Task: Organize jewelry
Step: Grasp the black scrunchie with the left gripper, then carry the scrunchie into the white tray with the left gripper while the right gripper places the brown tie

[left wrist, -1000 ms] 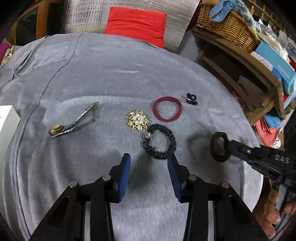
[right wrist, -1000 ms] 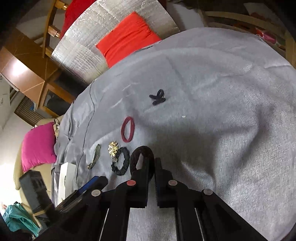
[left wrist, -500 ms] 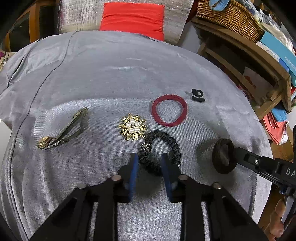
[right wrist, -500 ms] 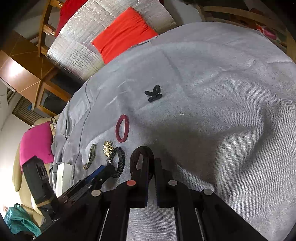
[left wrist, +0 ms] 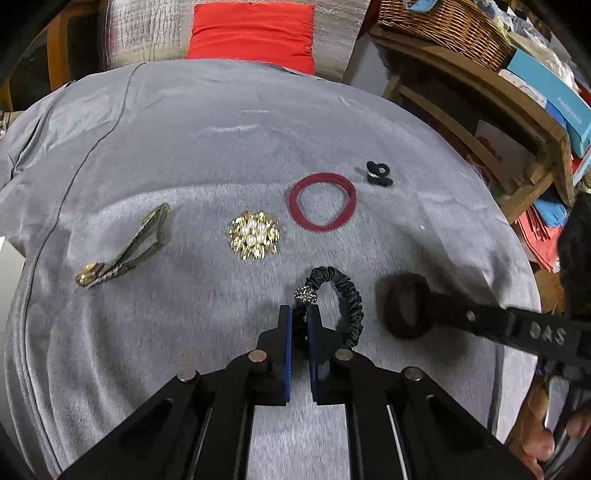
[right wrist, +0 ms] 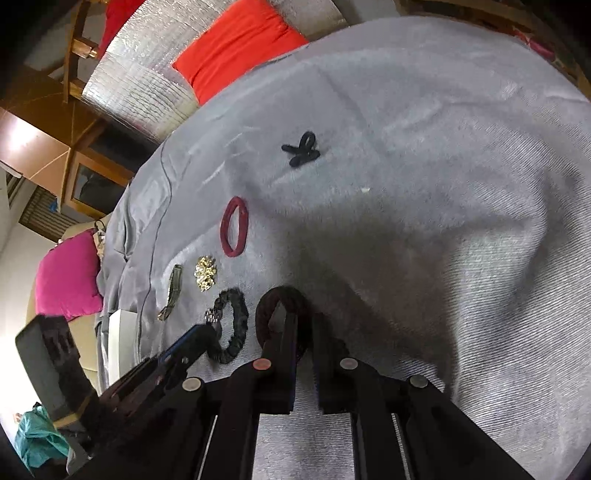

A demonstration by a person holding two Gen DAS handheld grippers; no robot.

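On the grey cloth (left wrist: pixel 221 140) lies a black scrunchie (left wrist: pixel 349 299) with a sparkly bead. My left gripper (left wrist: pixel 300 314) is closing, and its blue pads pinch the scrunchie's near-left side. To its right, my right gripper (right wrist: pixel 304 321) holds a dark brown hair tie (right wrist: pixel 271 299) low against the cloth; its jaws are opening slightly with the tie's rim still between them. The same tie (left wrist: pixel 393 314) shows in the left wrist view. Farther out lie a gold pearl brooch (left wrist: pixel 255 234), a red hair tie (left wrist: pixel 322 201), a small black tie (left wrist: pixel 378 173) and a gold watch (left wrist: pixel 122 251).
A red cushion (left wrist: pixel 251 33) stands behind the table. A wooden shelf (left wrist: pixel 480 92) with a wicker basket (left wrist: pixel 443 22) and boxes is at the right. A pink cushion (right wrist: pixel 68 273) and a white box (right wrist: pixel 120 343) sit past the left edge. A person's hand (left wrist: pixel 543 439) grips the right tool.
My left gripper moved forward onto the black scrunchie and its jaws closed on it. The right gripper sank a little, bringing the brown tie down beside the scrunchie.
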